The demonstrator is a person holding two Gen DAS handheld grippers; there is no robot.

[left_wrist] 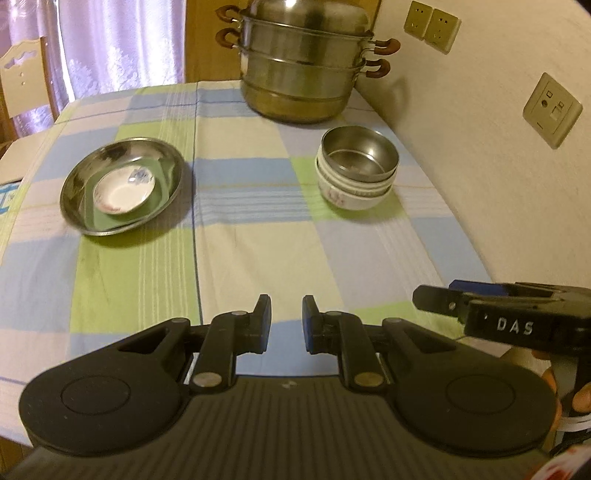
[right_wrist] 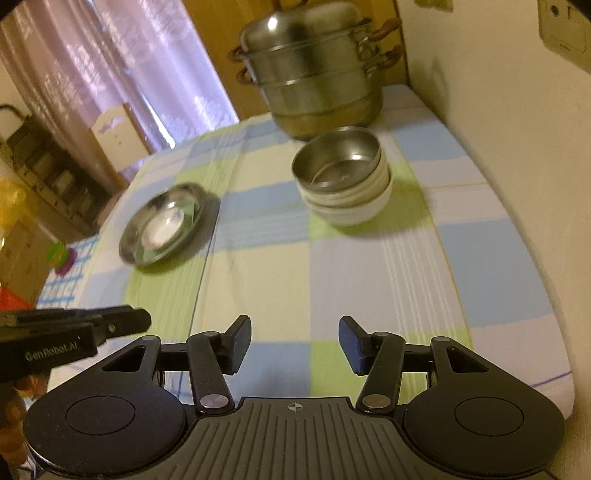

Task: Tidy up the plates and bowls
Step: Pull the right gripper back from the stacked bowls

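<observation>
Left gripper (left_wrist: 286,321): matte black, silver pivot screws, ribbed base, "GenRobot.AI" lettering.
Right gripper (right_wrist: 295,345): same build, blue-faced pads, "DAS" lettering.

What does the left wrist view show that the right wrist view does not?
Only the left wrist view: the blue flower print in the small white dish, and the paired wall sockets beside the steamer.

Only the right wrist view: a dark shelf rack and colourful items past the table's left edge.

Both: the steamer pot, the stacked bowls, the metal plate and the checked tablecloth.

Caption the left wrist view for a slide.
Open left gripper faces a metal-topped bowl stack and a steel plate holding a white saucer.
</observation>
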